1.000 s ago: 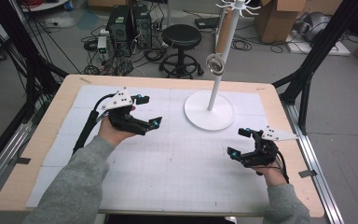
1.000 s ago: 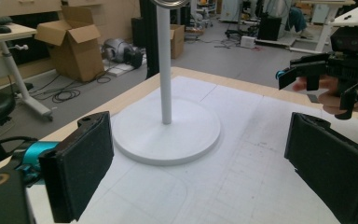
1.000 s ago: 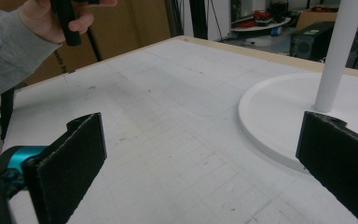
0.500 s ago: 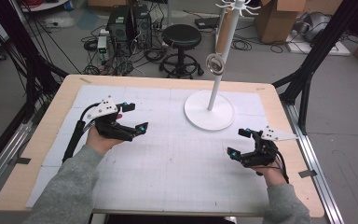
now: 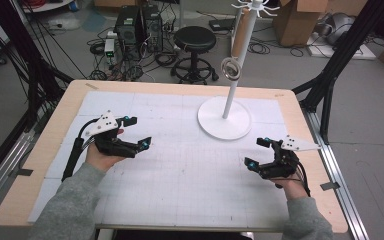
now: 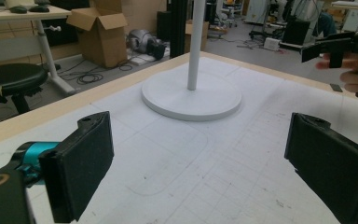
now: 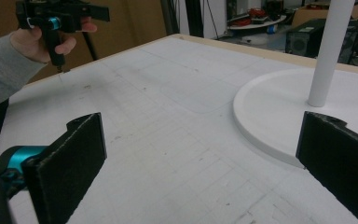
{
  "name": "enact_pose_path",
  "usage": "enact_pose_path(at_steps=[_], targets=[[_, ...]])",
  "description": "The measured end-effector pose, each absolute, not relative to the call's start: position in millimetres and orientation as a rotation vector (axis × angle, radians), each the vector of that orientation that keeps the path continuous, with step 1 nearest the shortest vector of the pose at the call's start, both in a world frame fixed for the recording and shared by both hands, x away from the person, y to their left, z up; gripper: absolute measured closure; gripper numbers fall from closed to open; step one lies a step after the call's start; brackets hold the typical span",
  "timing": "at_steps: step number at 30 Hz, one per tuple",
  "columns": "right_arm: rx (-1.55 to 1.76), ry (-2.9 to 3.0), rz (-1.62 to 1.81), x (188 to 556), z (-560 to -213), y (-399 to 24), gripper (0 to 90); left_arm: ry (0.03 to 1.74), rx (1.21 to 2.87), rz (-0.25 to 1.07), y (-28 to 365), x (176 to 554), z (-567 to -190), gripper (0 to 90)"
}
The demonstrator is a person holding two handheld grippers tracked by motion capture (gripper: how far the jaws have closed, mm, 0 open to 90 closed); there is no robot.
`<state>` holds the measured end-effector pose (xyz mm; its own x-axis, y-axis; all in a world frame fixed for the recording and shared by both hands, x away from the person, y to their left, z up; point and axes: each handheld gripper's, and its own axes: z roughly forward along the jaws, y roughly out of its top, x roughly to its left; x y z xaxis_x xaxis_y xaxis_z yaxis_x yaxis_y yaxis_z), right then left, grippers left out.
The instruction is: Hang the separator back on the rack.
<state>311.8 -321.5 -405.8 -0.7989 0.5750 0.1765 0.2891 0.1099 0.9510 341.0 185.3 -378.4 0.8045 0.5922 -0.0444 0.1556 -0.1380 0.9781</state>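
Stand (image 5: 224,116) on the table (image 5: 45,150), untouched.
I hold my left gripper (image 5: 136,131) and right gripper (image 5: 256,152) gaping, empty, flanking it.

Matt white stand (image 5: 224,124) on a pale wooden table (image 5: 60,117)
Near the left gripper (image 5: 136,131), the smooth white mat (image 5: 190,165) looks scuffed; gripper pads (image 6: 81,161) are rough black foam

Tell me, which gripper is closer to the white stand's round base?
Right. The right gripper sits just beside the round base; the left gripper is farther off across the table.
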Motion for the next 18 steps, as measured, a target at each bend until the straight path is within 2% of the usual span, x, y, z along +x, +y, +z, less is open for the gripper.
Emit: enact_pose_path(at_steps=[14, 18], targets=[[0.856, 2.146, 1.752, 312, -406, -322, 0.7, 0.557, 1.741, 0.437, 185, 326, -378, 8.4], [0.855, 2.147, 1.752, 312, -406, -322, 0.7, 0.554, 1.684, 0.459, 191, 320, -385, 8.3]])
